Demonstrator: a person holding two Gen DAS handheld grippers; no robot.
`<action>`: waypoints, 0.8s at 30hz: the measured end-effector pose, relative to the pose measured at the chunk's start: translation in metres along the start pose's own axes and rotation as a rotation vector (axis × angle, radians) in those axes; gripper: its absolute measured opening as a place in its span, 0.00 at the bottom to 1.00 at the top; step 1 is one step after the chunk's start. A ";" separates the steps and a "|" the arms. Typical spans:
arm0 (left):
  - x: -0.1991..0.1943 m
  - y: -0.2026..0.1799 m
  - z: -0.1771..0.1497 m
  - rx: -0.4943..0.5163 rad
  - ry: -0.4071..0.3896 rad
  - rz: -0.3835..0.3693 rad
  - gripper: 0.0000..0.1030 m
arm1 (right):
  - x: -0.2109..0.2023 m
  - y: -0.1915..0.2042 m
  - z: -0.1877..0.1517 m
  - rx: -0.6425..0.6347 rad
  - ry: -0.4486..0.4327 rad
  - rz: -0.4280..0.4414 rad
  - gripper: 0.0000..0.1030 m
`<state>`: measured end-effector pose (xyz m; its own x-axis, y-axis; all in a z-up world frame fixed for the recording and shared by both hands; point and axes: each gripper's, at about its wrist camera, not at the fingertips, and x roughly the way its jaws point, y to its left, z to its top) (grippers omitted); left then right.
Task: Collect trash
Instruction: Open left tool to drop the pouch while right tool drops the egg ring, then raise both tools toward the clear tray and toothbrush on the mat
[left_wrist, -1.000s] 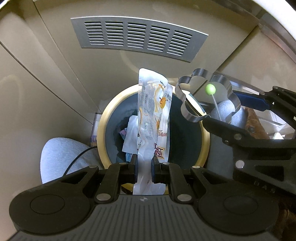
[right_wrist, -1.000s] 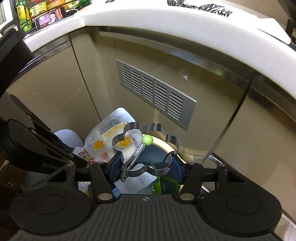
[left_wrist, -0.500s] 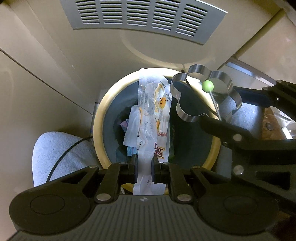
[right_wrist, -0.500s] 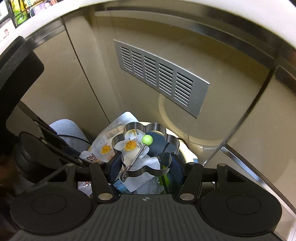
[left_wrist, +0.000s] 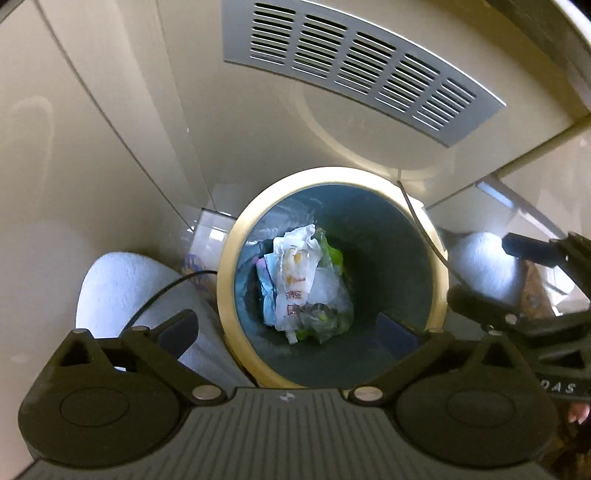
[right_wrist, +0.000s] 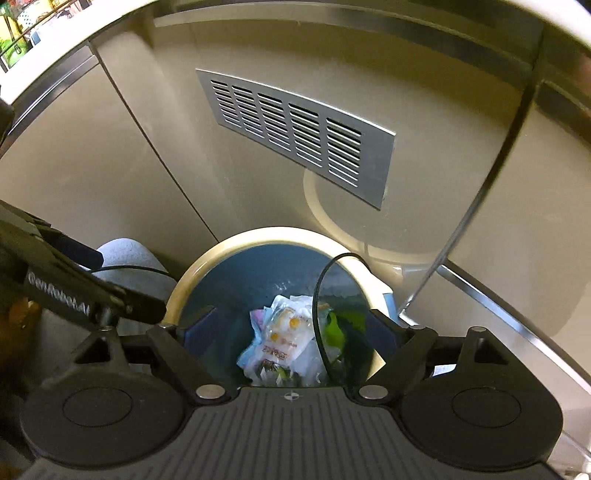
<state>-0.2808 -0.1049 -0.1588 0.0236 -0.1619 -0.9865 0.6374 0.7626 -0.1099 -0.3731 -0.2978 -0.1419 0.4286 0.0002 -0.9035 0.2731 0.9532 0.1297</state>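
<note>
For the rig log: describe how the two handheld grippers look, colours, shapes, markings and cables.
Both are matte black plastic. The left gripper and right gripper each have a ribbed grey deck, two round discs, silver pivot screws and blue finger pads. White lettering, too blurred to read, marks the left gripper's side. A thin black cable loops before the right one.

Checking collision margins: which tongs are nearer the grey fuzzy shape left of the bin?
Left. The left tongs are open, one finger overlapping the grey fuzzy shape. The right tongs are open over the bin, farther off.
</note>
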 end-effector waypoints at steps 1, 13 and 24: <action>-0.002 -0.002 -0.001 0.000 -0.003 0.009 1.00 | -0.004 0.002 0.000 -0.007 -0.006 -0.003 0.86; -0.056 -0.016 -0.016 0.047 -0.124 0.016 1.00 | -0.069 0.022 -0.007 -0.095 -0.157 -0.006 0.89; -0.151 -0.026 -0.018 0.049 -0.370 0.040 1.00 | -0.147 0.018 -0.002 -0.014 -0.404 -0.014 0.90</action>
<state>-0.3146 -0.0895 -0.0093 0.3203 -0.3546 -0.8784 0.6661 0.7436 -0.0572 -0.4329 -0.2805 -0.0074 0.7297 -0.1288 -0.6716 0.2709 0.9562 0.1110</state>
